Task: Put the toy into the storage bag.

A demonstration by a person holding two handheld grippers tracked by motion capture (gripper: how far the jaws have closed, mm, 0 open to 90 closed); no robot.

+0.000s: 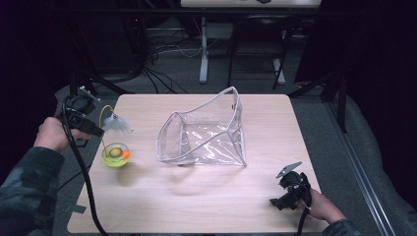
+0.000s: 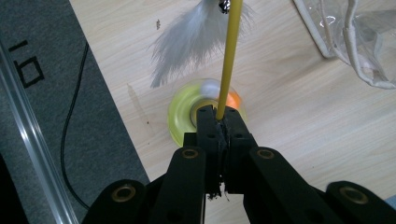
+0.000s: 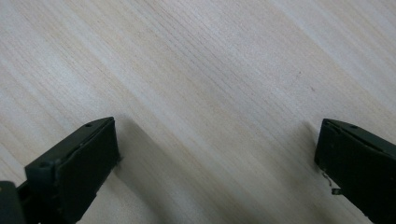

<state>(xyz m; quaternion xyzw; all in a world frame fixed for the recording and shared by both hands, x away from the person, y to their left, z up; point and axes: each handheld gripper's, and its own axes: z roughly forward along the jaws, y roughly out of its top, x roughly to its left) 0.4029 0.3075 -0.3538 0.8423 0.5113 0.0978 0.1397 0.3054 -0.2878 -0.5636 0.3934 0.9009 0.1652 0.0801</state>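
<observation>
Clear plastic makes up the largest thing on the wooden table [image 1: 196, 206]: a see-through pouch [image 1: 204, 132] with a white-edged rim, propped open near the middle of the tabletop, its mouth gaping upward and toward the left edge. Everything else is placed here relative to that pouch.

Well to the left of the pouch sits a small yellow-green disc [image 1: 116, 155] with an orange spot on it, flat on the wood. A thin yellow rod [image 1: 102, 118] rises from the disc and arches over, and a tuft of white feather [image 1: 117, 124] hangs at its upper end, between the disc and the pouch but apart from the pouch. Open wood separates the feather from the pouch rim.

Beyond the far edge of the table, behind the pouch, dark stands and loose cables lie on the grey floor [image 1: 187, 69].

The left gripper [image 1: 81, 120] is held farther left of the pouch than the disc, above the table's left edge. In the left gripper view its jaws are pressed together on the yellow rod [image 2: 229, 56], pinching it just above the disc [image 2: 187, 112], with the feather [image 2: 191, 37] beyond.

The right gripper [image 1: 282, 196] rests near the front right corner, well away from the pouch. In the right gripper view its jaws stand spread wide over bare wood [image 3: 210, 84], holding nothing.
</observation>
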